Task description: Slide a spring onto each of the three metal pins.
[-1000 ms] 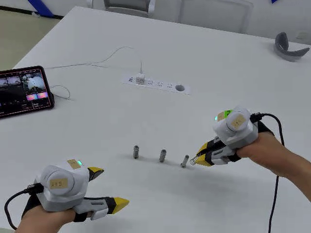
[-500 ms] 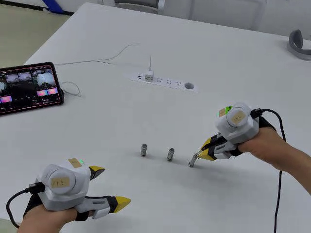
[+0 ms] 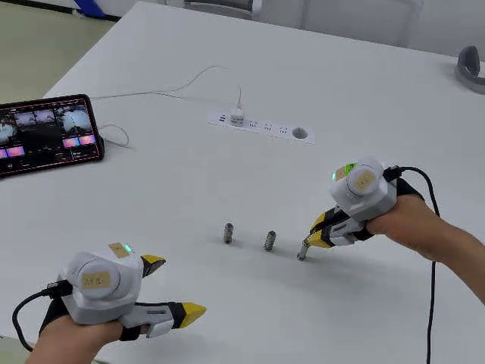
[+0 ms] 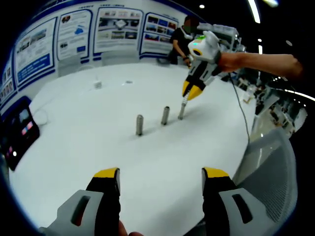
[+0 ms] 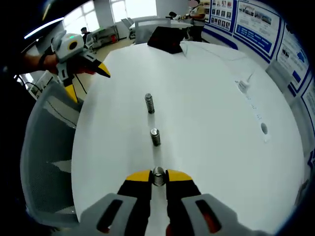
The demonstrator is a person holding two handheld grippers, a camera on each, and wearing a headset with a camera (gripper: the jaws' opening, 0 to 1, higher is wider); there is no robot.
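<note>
While right tongs (image 5: 158, 178) pinch one spring (image 5: 158, 172) at third pin (image 3: 302, 253), two pins (image 3: 228, 233) spring-clad, left tongs (image 4: 161, 173) gaping empty.

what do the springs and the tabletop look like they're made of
The springs look like thin grey metal wire, likely steel, by the dull gleam on the coils. The tabletop is smooth matte white, perhaps laminate or painted board; unclear which.

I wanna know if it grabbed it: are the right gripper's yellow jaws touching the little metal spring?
Touching. In the right gripper view, the yellow-tipped right gripper clamps its jaws on both sides of the small coiled metal spring.
</note>
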